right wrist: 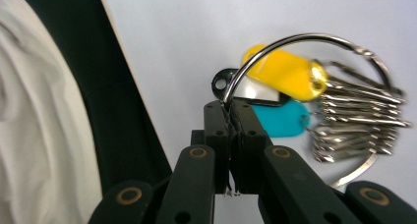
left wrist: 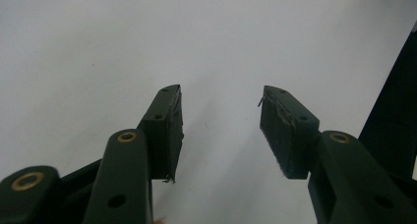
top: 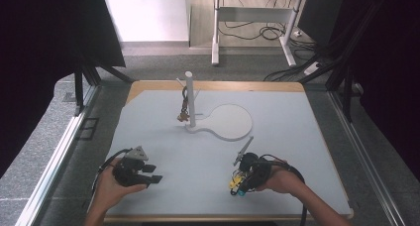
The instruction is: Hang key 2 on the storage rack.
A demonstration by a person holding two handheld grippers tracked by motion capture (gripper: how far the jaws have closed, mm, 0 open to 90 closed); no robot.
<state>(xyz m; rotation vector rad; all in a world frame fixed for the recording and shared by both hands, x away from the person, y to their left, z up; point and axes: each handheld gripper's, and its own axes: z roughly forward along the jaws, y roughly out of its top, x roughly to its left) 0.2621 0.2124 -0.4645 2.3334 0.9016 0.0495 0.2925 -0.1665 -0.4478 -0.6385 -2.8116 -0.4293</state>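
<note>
My right gripper [right wrist: 229, 106] is shut on the big metal ring of a key bunch [right wrist: 314, 86]. The bunch carries a yellow tag [right wrist: 285, 71], a teal tag [right wrist: 282, 118], a black-edged white tag and several keys [right wrist: 359, 121]. In the high view this gripper [top: 241, 179] is at the near right of the table, with the bunch [top: 236, 185] hanging at its tip. My left gripper [top: 154, 173] rests at the near left. Its jaws stand apart with nothing between them over the bare table [left wrist: 221, 98].
A white stand [top: 190, 99] with an upright post and a round flat base [top: 230, 122] is at the table's middle back. A small bunch of keys [top: 183, 114] hangs from one of its pegs. The pale table top [top: 287, 151] ends in a wooden edge.
</note>
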